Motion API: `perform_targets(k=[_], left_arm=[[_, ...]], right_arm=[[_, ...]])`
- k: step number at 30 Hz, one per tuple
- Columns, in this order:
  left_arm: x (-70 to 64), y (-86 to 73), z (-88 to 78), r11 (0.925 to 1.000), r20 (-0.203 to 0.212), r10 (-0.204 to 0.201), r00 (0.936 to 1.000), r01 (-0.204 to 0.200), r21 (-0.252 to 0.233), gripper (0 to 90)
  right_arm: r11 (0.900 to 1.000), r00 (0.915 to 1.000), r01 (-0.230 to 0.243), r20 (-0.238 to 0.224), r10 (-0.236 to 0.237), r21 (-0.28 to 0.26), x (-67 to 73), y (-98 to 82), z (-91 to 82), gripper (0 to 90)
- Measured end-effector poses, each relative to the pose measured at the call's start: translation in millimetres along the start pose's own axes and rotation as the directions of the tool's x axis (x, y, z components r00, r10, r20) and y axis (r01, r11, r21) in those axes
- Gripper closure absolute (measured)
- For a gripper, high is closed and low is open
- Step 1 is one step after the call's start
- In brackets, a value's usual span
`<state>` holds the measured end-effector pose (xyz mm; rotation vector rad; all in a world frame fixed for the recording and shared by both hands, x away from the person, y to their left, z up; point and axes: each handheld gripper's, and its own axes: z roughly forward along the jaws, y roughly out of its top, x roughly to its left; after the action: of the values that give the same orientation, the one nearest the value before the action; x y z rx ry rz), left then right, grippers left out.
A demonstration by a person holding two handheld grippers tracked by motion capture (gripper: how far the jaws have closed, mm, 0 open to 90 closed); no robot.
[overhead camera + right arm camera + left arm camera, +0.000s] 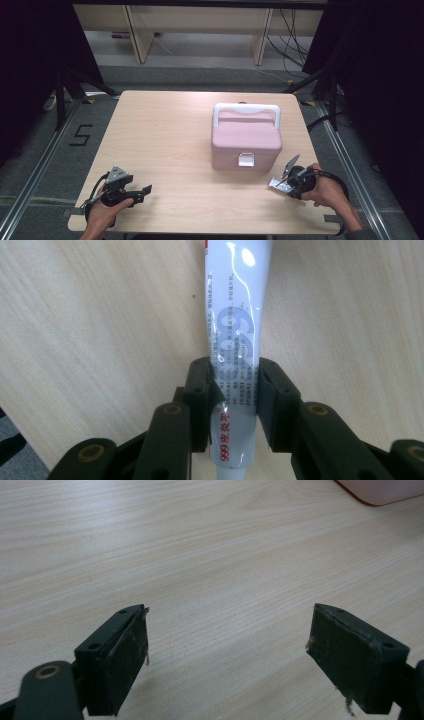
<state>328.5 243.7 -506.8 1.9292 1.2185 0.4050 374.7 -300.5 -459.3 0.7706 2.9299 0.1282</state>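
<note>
Pinching a white ointment tube between closed jaws, with the right gripper low over the near right part of the table, just in front of the pink box. Gripped across the flat printed body, toward one end, the rest of the length running out past the jaws above the wood. Probably light and soft-walled, with a glossy skin that could slip or buckle under a hard squeeze; best taken across the flat faces near the middle or toward the stiffer crimped end, with mild pressure only. Resting near the near left corner, the left gripper, jaws spread wide and holding nothing, bare wood between the pads. Closed, apparently, the box: lid down, white latch on the near face, white handle lying along the far top edge. Plenty of open tabletop left of the box and across the middle for moving. Tighter on the right: the tube close to the near and right edges, so little margin there before a drop to the floor, and the box wall just beyond as something to knock.
</note>
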Motion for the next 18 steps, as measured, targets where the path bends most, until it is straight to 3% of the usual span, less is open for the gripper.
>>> perform_targets(k=[1, 3, 5, 6, 10, 13, 14, 15, 18], left_arm=[[-1.8, -0.5, 1.5, 0.9995, 0.001, -0.023, 0.9997, 0.023, -0.020, 15.5], [-1.8, -0.4, 1.5, 0.9996, 0.001, -0.024, 0.9997, 0.024, -0.017, 15.5], [0.0, 0.1, -0.2, 1.0000, -0.001, 0.000, 1.0000, 0.000, -0.002, 15.5], [-1.6, -0.3, 1.0, 0.9996, 0.000, -0.021, 0.9998, 0.021, -0.021, 15.6], [-1.4, -0.5, 1.7, 0.9993, 0.001, -0.027, 0.9996, 0.027, -0.027, 15.6], [-2.4, -0.7, 1.9, 0.9993, 0.002, -0.027, 0.9996, 0.027, -0.027, 15.5], [-2.1, -0.5, 1.6, 0.9995, 0.001, -0.023, 0.9997, 0.023, -0.022, 15.6], [0.0, 0.1, -0.1, 1.0000, 0.000, 0.006, 1.0000, -0.006, 0.002, 15.6], [-2.5, -0.7, 2.1, 0.9993, 0.002, -0.028, 0.9996, 0.028, -0.027, 15.6]], right_arm=[[1.000, 1.0000, -0.001, -0.007, 0.001, 0.012, -1.7, -0.2, -0.7, 70.1], [1.000, 1.0000, -0.006, -0.006, 0.006, 0.020, -3.6, -0.4, -0.3, 70.0], [1.000, 0.9998, -0.018, 0.000, 0.018, 0.004, -6.9, -1.5, 1.8, 70.1], [1.000, 0.9998, -0.018, 0.004, 0.018, 0.006, -8.8, -1.7, 2.5, 70.0], [1.000, 0.9999, 0.010, -0.014, -0.010, 0.016, -10.5, -1.5, 5.2, 70.1], [1.000, 0.9999, -0.010, -0.011, 0.010, 0.029, -8.1, -1.7, 6.1, 70.0], [1.000, 0.9999, -0.002, -0.012, 0.002, 0.012, -8.6, -2.6, 7.1, 70.0], [1.000, 0.9998, -0.018, -0.009, 0.018, 0.014, -8.1, -3.2, 7.7, 70.0], [0.999, 0.9993, -0.036, -0.008, 0.036, 0.017, -7.7, -3.5, 8.0, 70.0]])
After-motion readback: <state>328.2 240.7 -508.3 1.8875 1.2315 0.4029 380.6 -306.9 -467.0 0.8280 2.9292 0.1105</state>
